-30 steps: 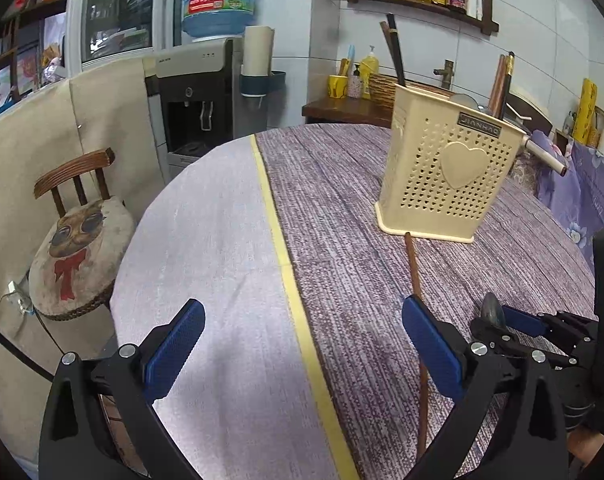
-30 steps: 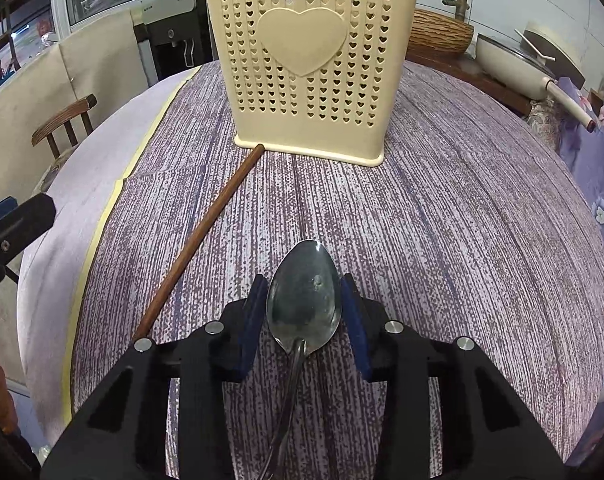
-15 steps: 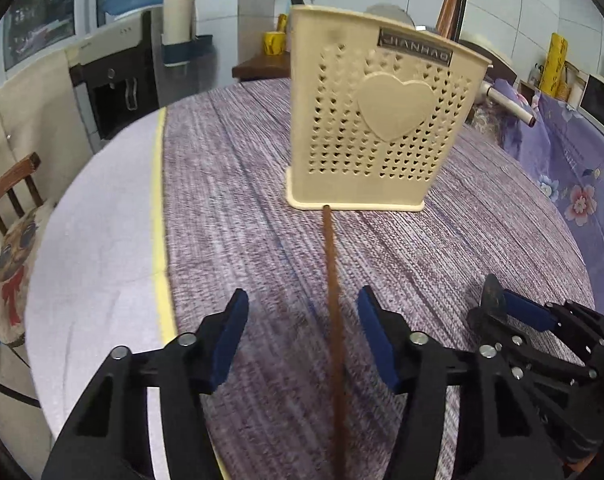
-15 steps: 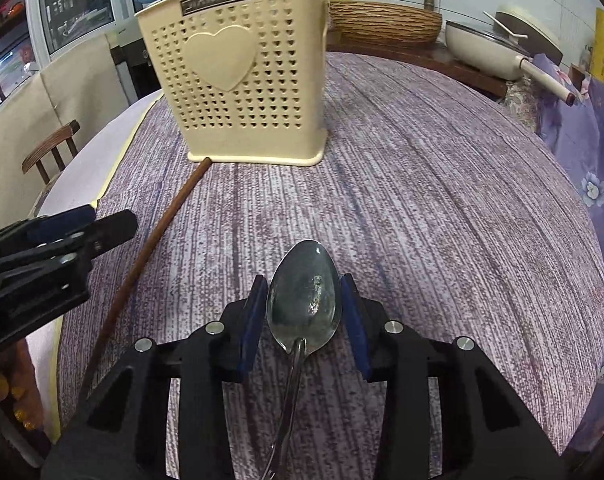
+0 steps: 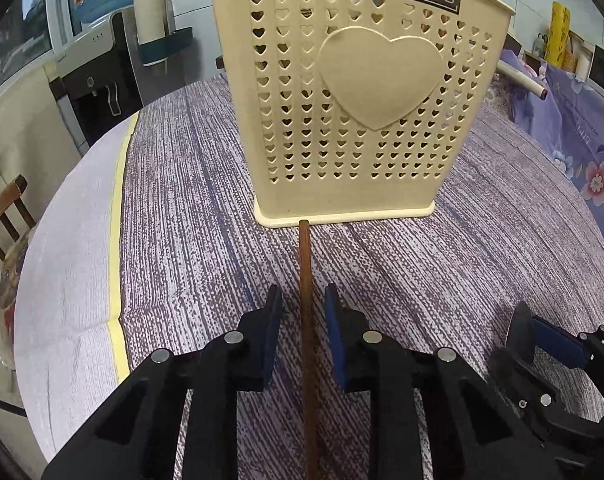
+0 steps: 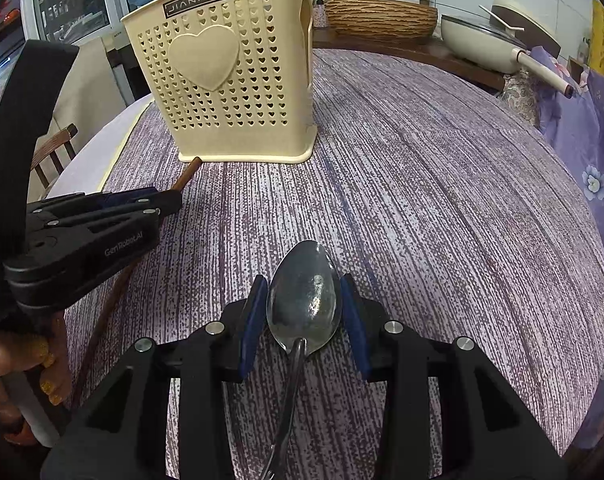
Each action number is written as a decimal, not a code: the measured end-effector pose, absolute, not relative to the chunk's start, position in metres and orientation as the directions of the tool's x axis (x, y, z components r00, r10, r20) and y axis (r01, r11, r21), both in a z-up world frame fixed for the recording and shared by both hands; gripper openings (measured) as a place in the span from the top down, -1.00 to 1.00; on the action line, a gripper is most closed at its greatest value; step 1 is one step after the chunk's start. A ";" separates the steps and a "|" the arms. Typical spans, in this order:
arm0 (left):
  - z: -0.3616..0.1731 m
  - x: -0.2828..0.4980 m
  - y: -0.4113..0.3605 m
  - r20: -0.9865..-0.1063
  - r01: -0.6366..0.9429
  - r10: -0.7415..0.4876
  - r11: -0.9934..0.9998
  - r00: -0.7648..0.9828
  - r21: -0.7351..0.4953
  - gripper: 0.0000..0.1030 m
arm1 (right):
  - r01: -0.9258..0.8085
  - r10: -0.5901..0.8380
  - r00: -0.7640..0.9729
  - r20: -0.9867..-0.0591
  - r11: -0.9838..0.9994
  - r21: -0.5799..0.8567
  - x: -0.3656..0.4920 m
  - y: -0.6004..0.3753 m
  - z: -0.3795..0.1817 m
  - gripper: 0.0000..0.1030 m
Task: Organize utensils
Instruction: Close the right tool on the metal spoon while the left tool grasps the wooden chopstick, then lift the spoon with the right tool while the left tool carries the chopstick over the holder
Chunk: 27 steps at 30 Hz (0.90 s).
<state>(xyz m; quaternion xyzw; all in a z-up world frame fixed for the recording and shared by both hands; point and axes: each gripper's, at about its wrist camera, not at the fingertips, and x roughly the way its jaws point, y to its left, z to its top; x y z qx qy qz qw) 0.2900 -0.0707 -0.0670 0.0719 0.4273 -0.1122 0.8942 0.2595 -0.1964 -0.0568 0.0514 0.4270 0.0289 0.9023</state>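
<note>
Chopstick between narrowed left claw pads, untouched; spoon clamped in right claw.

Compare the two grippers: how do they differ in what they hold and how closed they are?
The right gripper is shut on the metal spoon; the left gripper is open around the wooden chopstick, with gaps on both sides. The spoon is lifted; the chopstick lies on the tablecloth. Both point toward the cream utensil holder.

Black fingers with blue pads, silver screws.
</note>
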 end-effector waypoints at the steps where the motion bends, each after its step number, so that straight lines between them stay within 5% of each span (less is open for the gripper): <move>1: -0.066 0.293 -0.070 -0.781 0.261 -0.137 0.965 0.609 0.034 0.59 | -0.008 0.096 0.634 -0.768 0.993 0.118 0.260 -0.196 -0.057 0.25; 9: -0.066 0.298 -0.071 -0.780 0.249 -0.110 0.967 0.616 0.061 0.86 | -0.011 0.099 0.637 -0.764 0.993 0.120 0.260 -0.194 -0.056 0.25; 27: -0.022 0.275 -0.047 -0.697 0.236 -0.219 0.969 0.683 -0.073 0.86 | -0.050 0.190 0.706 -0.682 0.974 0.220 0.250 -0.207 -0.027 0.25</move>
